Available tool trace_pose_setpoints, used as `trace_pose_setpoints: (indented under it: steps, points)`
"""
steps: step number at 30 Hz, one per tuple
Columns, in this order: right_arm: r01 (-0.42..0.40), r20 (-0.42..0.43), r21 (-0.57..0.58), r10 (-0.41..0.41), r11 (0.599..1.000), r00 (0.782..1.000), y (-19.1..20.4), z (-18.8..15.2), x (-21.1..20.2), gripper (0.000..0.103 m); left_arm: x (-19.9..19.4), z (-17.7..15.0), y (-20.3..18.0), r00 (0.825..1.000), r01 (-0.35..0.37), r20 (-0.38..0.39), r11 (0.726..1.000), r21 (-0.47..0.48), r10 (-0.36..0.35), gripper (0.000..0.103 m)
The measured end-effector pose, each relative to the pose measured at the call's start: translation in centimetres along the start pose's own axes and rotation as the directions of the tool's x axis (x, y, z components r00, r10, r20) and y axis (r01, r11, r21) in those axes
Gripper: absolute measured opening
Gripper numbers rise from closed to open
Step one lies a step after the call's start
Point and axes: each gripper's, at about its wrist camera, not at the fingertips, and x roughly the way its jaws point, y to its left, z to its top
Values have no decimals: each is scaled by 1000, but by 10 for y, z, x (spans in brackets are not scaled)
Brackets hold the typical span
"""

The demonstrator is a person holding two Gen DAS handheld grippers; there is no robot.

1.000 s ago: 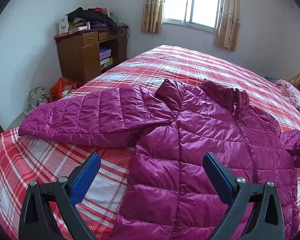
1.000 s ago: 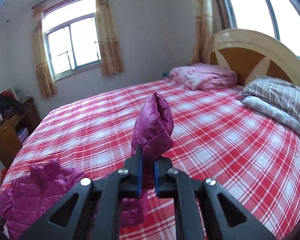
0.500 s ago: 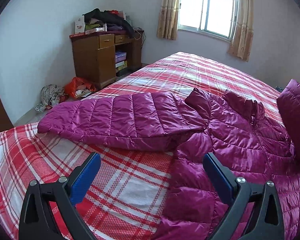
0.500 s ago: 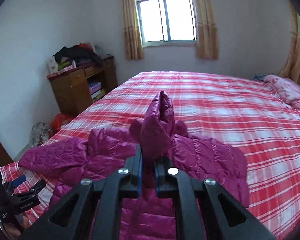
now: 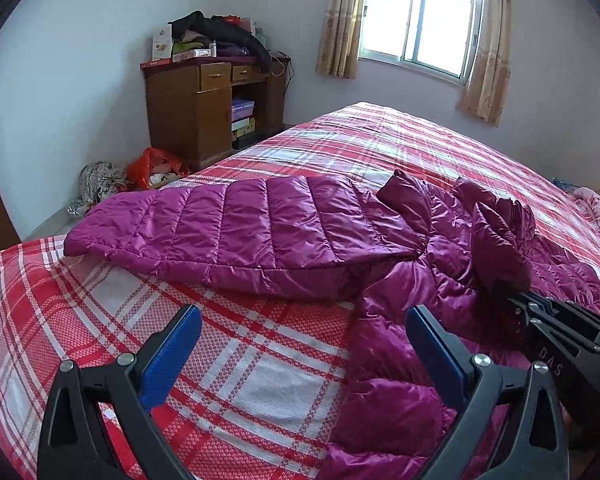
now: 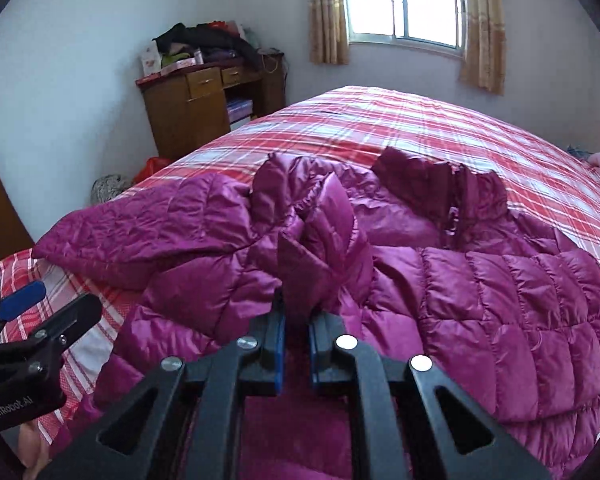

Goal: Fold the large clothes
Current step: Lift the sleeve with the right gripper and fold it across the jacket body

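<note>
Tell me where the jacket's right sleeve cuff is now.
The sleeve cuff is pinched in the right tool, centre of the right wrist view, over the jacket body.

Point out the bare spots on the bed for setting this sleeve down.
Bare plaid bed runs from the jacket's collar to the window wall. A smaller patch lies under the open left gripper, below the spread sleeve. The right gripper sits over the crowded jacket body.
</note>
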Motion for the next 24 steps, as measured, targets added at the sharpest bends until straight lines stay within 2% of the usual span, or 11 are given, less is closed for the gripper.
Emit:
trace_pose_setpoints:
  steps: [2, 4, 5, 8, 9, 10, 12, 14, 16, 21, 24]
  points:
    - [-54, -5, 8, 54, 998, 999, 2, 1, 6, 22, 1, -1, -1, 1000, 1, -1, 1000, 2, -1, 102]
    - [-143, -43, 35, 144, 989, 989, -1, 2, 11, 59, 1, -3, -2, 1000, 7, -2, 1000, 8, -7, 102]
    - [-168, -41, 65, 171, 984, 984, -6, 3, 7, 60, 1, -3, -1, 1000, 8, 0, 1000, 4, -8, 102]
    - [-289, 44, 143, 286, 947, 957, -31, 4, -20, 60, 2, -5, -2, 1000, 10, -7, 1000, 26, -9, 102]
    - [-273, 64, 146, 267, 951, 962, -39, 3, -31, 53, 2, -6, -4, 1000, 1, -3, 999, 37, -1, 102]
    - [-244, 76, 146, 235, 959, 969, -48, 2, -41, 38, 2, -6, -6, 1000, -6, 3, 999, 51, 6, 102]
    - [-164, 72, 164, 155, 973, 985, -69, -1, -53, 25, 1, -7, -9, 1000, 0, 9, 998, 61, 0, 102]
    - [-58, 41, 179, 51, 982, 998, -90, -5, -55, 25, -1, -7, -13, 1000, 6, 13, 997, 76, -7, 102]
    - [-4, -10, 210, 6, 978, 1000, -110, -10, -49, 25, -2, -9, -18, 1000, 2, 12, 995, 97, -3, 102]
    - [-48, -133, 272, 87, 961, 987, -114, -32, -11, 28, -14, -1, -38, 999, 52, 0, 991, 120, -52, 102]
    - [-64, -113, 281, 100, 957, 989, -109, -31, -2, 28, -19, 11, -61, 999, 34, 20, 985, 166, -38, 102]
